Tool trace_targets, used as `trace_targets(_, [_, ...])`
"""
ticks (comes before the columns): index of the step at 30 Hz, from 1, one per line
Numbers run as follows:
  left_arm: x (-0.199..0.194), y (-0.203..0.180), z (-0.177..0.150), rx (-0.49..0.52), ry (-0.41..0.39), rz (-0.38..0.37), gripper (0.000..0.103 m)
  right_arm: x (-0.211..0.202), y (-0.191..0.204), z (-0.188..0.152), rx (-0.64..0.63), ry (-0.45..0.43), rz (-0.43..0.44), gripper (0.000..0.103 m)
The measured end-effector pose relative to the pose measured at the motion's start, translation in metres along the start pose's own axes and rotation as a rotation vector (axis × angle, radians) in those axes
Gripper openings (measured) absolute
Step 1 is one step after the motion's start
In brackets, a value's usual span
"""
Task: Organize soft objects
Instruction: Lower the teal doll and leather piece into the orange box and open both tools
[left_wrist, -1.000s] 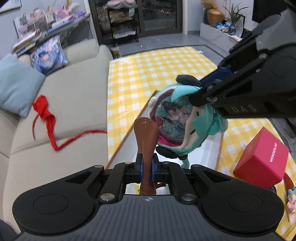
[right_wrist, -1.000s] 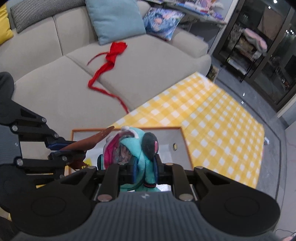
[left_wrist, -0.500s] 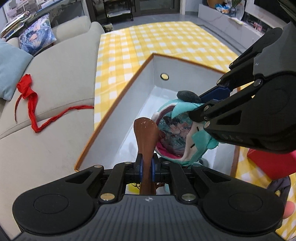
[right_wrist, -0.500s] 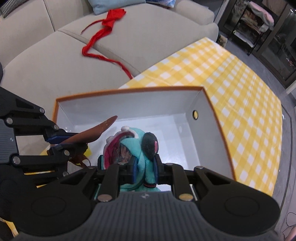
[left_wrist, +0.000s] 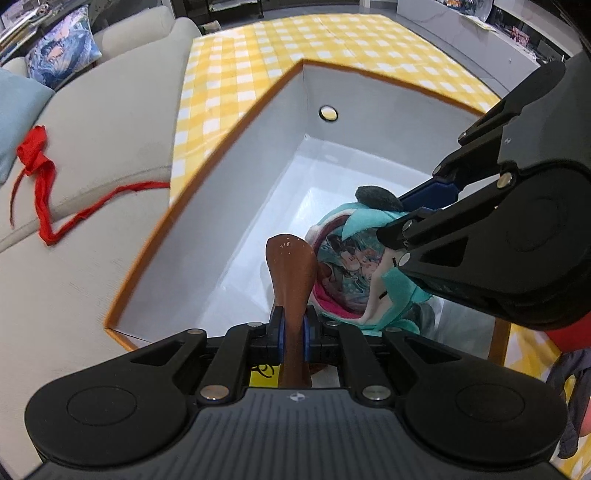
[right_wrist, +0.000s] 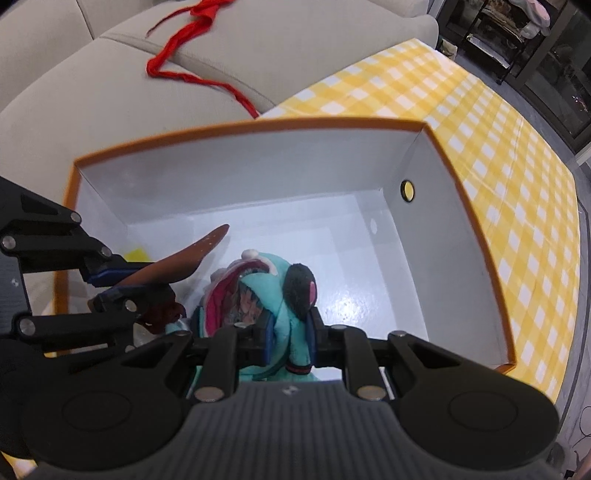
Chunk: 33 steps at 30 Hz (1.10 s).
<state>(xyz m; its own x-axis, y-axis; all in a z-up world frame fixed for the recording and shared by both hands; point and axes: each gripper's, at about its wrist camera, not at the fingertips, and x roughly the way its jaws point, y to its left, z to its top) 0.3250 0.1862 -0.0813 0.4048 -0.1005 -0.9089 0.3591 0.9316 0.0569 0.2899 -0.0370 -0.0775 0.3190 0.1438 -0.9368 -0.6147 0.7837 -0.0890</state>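
key relation: both my grippers were hanging over the open box (right_wrist: 461, 206), and the teal plush (left_wrist: 354, 266) hung inside its walls, above the white floor. So the way to go, as far as I could judge, was straight down and let go.

right gripper (right_wrist: 289, 334): clamped on the teal plush by a fold of its hood, just under the dark ear. The plush dangled below the box rim, face turned toward my left side.

left gripper (left_wrist: 293, 334): pinched shut on a brown floppy piece (left_wrist: 291, 266), which stuck out forward along the fingers, long axis pointing toward the box's far wall. What it's attached to I honestly couldn't tell.

which hand was nearer: the right one, I'd say; it sat deeper over the box middle, while the left one was at the near-left corner.

in the way: nothing much on the box floor under the plush. The brown piece and the plush were just beside each other, so they could snag on release.

around the box: yellow checked cloth (right_wrist: 498, 122) under and beyond it, beige sofa (left_wrist: 92, 155) past its left wall with a red ribbon (left_wrist: 40, 173) lying on the seat, well apart from the box.
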Motion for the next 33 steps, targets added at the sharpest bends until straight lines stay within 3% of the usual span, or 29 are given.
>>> trace_targets(9, [0.021,-0.001,-0.007,-0.016,0.036,-0.010,0.018,0.018,-0.009,-0.003,-0.003,0.022,-0.032,0.021])
trace_targets(12, [0.025,-0.005,-0.007,-0.014,0.037,-0.002,0.031,0.021,-0.013,-0.005,0.000,0.031,-0.045,0.025])
trace_targets(14, [0.026,-0.008,-0.007,-0.007,0.036,0.003,0.043,0.021,-0.015,-0.005,0.004,0.029,-0.058,0.038])
trace_targets(16, [0.026,-0.009,-0.006,-0.001,0.031,0.014,0.057,0.019,-0.017,-0.006,0.004,0.023,-0.065,0.040])
trace_targets(33, [-0.016,-0.019,0.005,0.007,-0.019,0.067,0.068,-0.038,-0.028,-0.011,0.025,-0.033,-0.103,0.042])
